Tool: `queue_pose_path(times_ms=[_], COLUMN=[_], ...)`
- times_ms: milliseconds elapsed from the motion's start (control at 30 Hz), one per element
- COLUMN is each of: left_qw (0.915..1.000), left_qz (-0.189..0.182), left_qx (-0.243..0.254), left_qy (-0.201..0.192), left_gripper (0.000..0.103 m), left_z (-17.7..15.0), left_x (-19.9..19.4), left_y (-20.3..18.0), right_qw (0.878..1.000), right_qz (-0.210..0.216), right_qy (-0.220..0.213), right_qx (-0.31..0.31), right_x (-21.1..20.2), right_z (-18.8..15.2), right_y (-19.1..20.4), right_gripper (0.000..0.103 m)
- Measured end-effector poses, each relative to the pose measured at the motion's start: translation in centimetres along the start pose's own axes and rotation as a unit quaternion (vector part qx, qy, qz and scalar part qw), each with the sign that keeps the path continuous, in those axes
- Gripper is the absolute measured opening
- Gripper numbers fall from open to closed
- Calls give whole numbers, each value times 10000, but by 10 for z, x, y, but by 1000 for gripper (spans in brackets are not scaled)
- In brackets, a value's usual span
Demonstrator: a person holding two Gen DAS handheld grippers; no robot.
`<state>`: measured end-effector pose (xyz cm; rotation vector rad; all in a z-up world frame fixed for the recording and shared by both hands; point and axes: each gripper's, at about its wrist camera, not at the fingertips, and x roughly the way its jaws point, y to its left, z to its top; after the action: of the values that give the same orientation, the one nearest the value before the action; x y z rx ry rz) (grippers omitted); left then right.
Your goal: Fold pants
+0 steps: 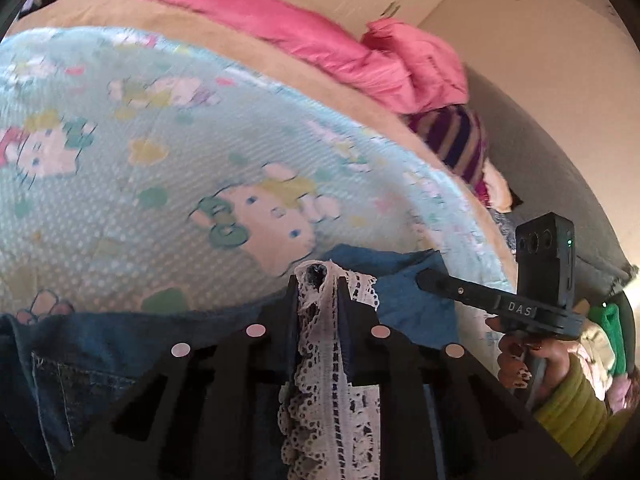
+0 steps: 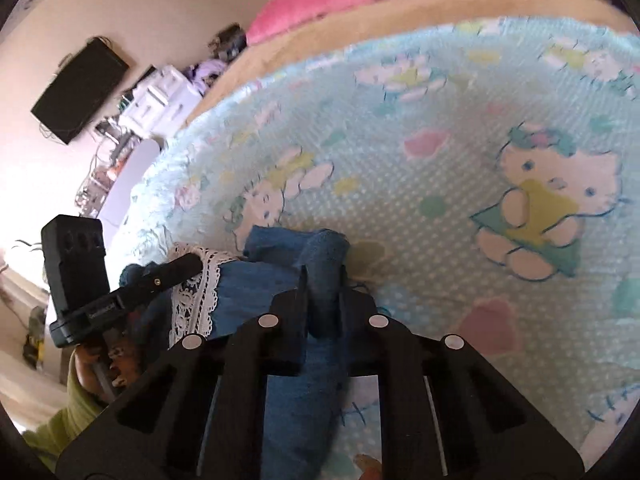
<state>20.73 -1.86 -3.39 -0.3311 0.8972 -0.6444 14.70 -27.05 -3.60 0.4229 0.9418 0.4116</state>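
The pants are blue denim jeans [image 1: 72, 360] with a white lace trim [image 1: 320, 340]. They lie at the near edge of a light blue cartoon-cat bedspread [image 1: 160, 160]. My left gripper [image 1: 318, 280] is shut on the lace trim of the pants. My right gripper [image 2: 322, 276] is shut on a bunched fold of blue denim [image 2: 324, 256]. The right gripper also shows in the left wrist view [image 1: 424, 278], touching the denim to the right. The left gripper shows in the right wrist view [image 2: 192, 262], on the lace [image 2: 200, 300].
A pink quilt [image 1: 280, 28] and a purple striped cloth [image 1: 452, 140] lie at the far side of the bed. A black wall screen [image 2: 78, 94] and cluttered white drawers [image 2: 160, 96] stand at the left. The bedspread [image 2: 440, 160] stretches ahead.
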Motion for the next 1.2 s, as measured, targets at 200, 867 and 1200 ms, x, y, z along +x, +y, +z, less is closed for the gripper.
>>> queue_pose_path(times_ms=[200, 867, 1200], left_qw=[9989, 9895, 9861], left_qz=[342, 1335, 1563], left_qx=[-153, 279, 362], left_qy=[274, -474, -426], left_gripper=[35, 89, 97], left_z=[-4, -25, -53], left_x=[19, -99, -129], left_y=[13, -15, -37], right_qw=[9981, 9809, 9782], right_qz=[-609, -1352, -1154], right_qy=[80, -520, -595], right_qx=[-93, -1299, -1620], right_x=[19, -66, -87], right_z=[-9, -51, -75], right_y=[-2, 58, 83], right_gripper=[10, 74, 83])
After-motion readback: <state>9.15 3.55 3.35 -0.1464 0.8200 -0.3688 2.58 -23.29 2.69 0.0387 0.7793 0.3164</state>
